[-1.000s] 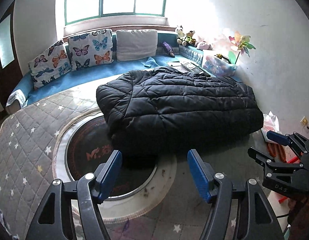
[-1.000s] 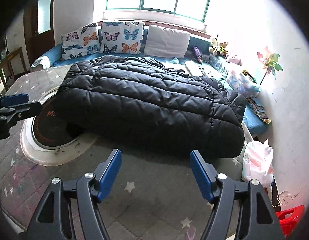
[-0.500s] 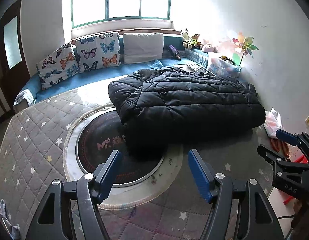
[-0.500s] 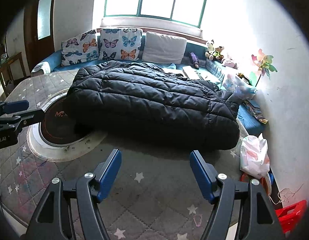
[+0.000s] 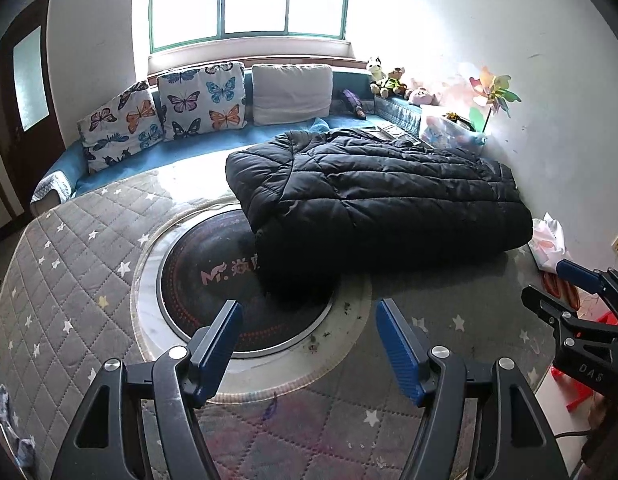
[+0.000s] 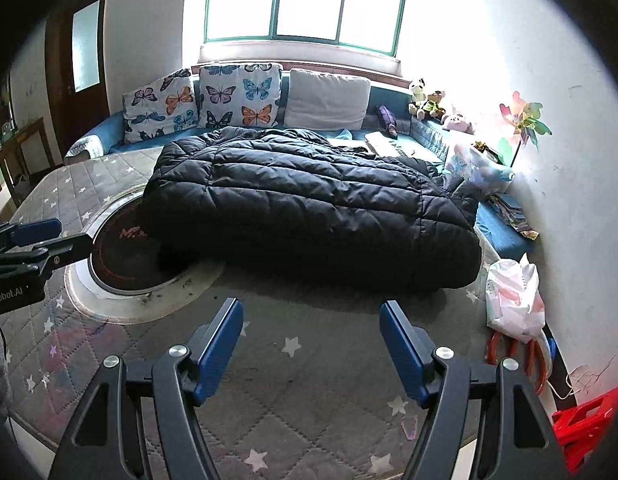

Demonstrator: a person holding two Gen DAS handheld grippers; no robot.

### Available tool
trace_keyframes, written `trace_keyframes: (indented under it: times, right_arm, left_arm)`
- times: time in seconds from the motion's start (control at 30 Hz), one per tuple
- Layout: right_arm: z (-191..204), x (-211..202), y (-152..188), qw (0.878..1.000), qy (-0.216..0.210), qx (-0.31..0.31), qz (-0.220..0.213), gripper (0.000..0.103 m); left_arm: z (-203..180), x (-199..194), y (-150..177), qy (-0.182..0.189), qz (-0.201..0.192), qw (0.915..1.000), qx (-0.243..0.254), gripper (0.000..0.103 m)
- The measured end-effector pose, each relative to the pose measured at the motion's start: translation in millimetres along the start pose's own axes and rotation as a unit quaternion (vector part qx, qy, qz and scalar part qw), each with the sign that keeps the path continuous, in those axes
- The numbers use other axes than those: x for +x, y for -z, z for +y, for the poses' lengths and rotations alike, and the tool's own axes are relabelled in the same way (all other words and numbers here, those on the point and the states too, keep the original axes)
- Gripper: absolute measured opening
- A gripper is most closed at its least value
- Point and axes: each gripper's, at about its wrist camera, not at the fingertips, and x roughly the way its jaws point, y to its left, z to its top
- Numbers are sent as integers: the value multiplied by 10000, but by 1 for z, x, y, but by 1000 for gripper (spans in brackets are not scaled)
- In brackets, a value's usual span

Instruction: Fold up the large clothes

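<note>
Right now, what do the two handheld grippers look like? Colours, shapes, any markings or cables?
Both match: the left gripper and right gripper have black angular frames with triangular cutouts, silver pivot screws and flat blue textured pads. Seen from the other camera, the right one's side reads "DAS", with a thin black cable beneath it; the left's shows partial white lettering ending "Robot.AI".

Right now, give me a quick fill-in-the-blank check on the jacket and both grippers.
The puffer jacket is coloured ____.
The left gripper holds ____.
The right gripper has its fingers ____.
Part of the jacket overlaps the round ____ plate.

Missing: black; nothing; open; dark
</note>
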Motion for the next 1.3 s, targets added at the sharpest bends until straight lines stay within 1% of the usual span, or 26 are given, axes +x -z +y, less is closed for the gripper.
trace_keyframes:
  times: [0.53,0.87,1.3]
  right_arm:
    - [0,2,3,9999,-98,81,6,78]
    - [2,1,5,9999,-98,122,-9,78]
    - [3,0,4,9999,-92,144,-27,78]
  left_arm:
    - [-4,5,6,-6,35,9999,98,73]
    - [-5,6,9,80,30,9999,121,73]
    - [-7,7,9,89,28,9998,157,73]
